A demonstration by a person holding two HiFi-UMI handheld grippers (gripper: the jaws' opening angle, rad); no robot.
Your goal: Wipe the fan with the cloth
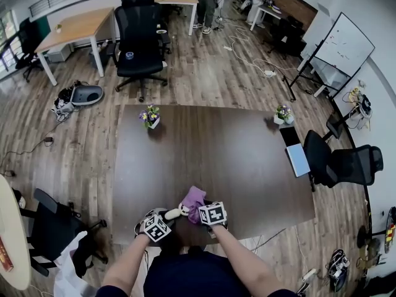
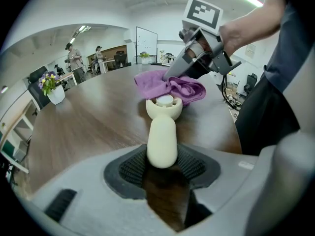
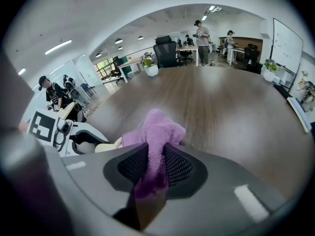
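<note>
Your left gripper (image 2: 162, 167) was pinching the cream fan (image 2: 162, 140) by the lower end of its handle. Both ribbed pads (image 2: 132, 167) pressed on it, with the jaws only as far apart as the handle is wide. The fan pointed away from you near the front edge of the dark table (image 2: 93, 124). Your right gripper (image 3: 153, 168) was clamped on the purple cloth (image 3: 160, 127): one fold ran down between its pads and the rest bunched up past the fingertips. The cloth lay against the fan's round head, draped over its far side.

Two small white pots stood well apart at the far edge of the table. The left pot (image 1: 153, 124) held purple and yellow flowers, and the right pot (image 1: 279, 120) held pinkish ones.

Only the left gripper view showed you the cloth touching the fan's head. In the right gripper view the cloth hid most of the fan, leaving a bit of cream handle visible. Only the head view showed both grippers close together at the near edge, and a laptop (image 1: 297, 158) at the table's right edge
</note>
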